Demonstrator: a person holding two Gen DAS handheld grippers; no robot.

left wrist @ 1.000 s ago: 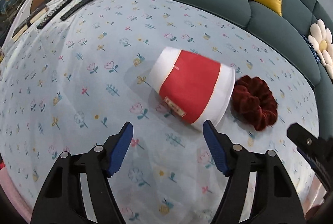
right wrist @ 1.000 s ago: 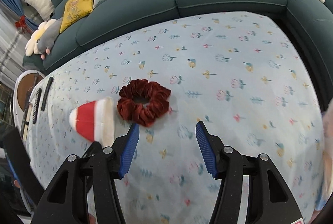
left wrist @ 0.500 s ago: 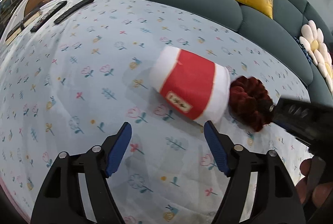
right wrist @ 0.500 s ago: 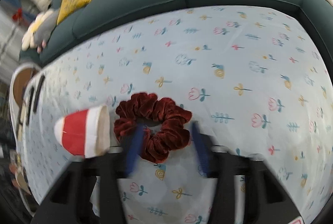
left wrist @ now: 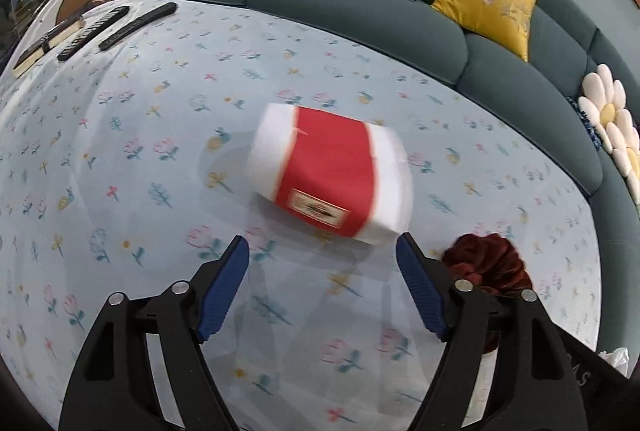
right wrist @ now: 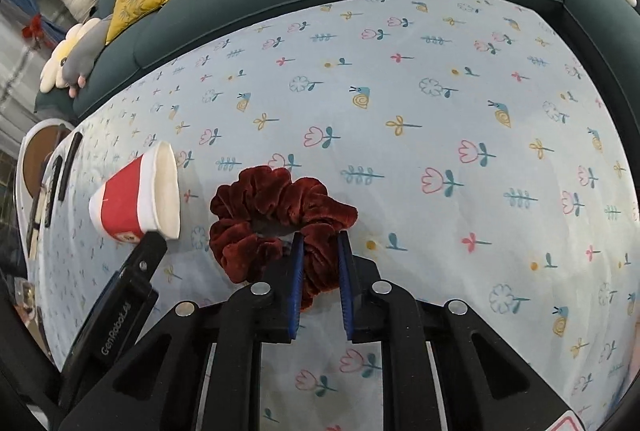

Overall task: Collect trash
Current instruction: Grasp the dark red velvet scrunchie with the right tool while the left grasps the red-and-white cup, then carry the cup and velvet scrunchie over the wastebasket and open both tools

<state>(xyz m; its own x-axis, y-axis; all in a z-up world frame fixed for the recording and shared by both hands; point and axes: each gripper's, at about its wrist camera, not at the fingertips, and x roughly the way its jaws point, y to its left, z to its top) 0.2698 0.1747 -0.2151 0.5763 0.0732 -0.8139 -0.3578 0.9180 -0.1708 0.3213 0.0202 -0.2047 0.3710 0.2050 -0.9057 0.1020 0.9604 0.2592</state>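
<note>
Floral tablecloth (right wrist: 420,103): right gripper (right wrist: 319,245) closing on scrunchie (right wrist: 276,211); left gripper (left wrist: 322,263) opening, empty, cup (left wrist: 330,183) at its 12 o'clock, nothing yet collected.

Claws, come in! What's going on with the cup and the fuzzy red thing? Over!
Left claw opening, nothing between its jaws, paper cup lying just ahead. Right claw closing on the red scrunchie. Nothing in the way.
</note>
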